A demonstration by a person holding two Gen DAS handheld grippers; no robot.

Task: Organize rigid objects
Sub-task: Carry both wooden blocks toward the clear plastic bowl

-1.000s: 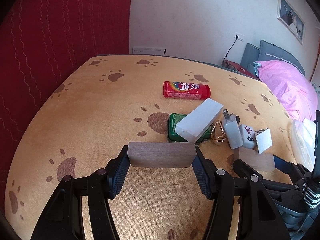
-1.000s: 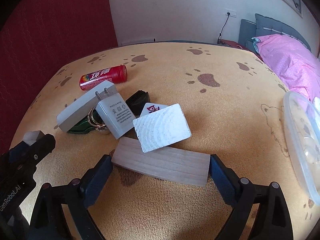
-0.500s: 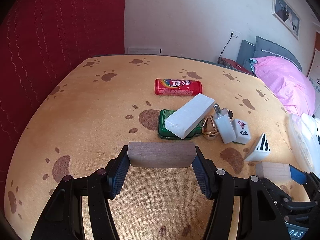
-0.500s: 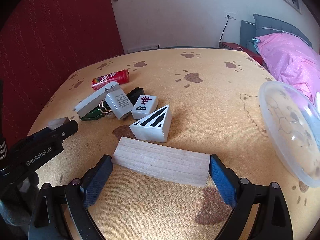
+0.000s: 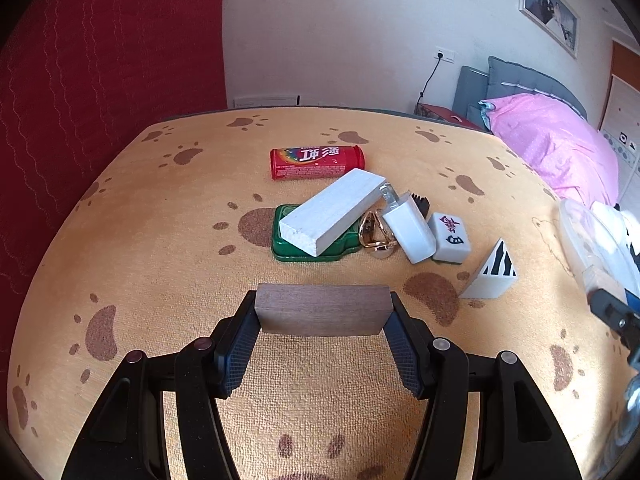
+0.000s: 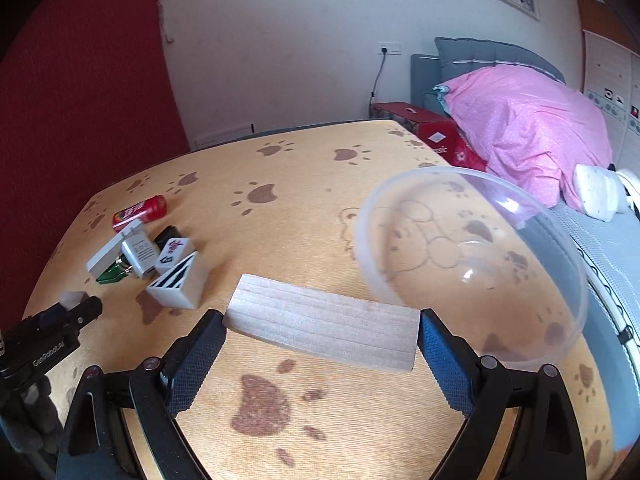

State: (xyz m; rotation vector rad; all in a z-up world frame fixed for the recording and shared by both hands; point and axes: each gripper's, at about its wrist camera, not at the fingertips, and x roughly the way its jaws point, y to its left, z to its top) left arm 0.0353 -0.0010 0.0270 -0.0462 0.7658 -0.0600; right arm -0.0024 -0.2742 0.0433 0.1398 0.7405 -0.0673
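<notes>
left gripper: clenched on a dark brown wooden block, pads on its two short ends, held over the paw-print orange table.
right gripper: grasping a pale wooden plank by its short ends, just at the 8 o'clock rim of the clear plastic bowl.
axes: both long axes run 9-to-3 across the jaws; plank tilts, 3 o'clock end lower.
pile: at 12 o'clock of the left gripper: white rectangular block leaning on a green tin, red candy tube behind, white charger plug, mahjong tile, zebra-striped white wedge at 2 o'clock.
risk 1: plank looks long against the bowl mouth; dropped crosswise it may bridge the rim or tip the light bowl.
risk 2: end-only grip; any twist could let either block pivot out.
risk 3: white block sits unstable on the tin; a nudge would slide it off.
</notes>
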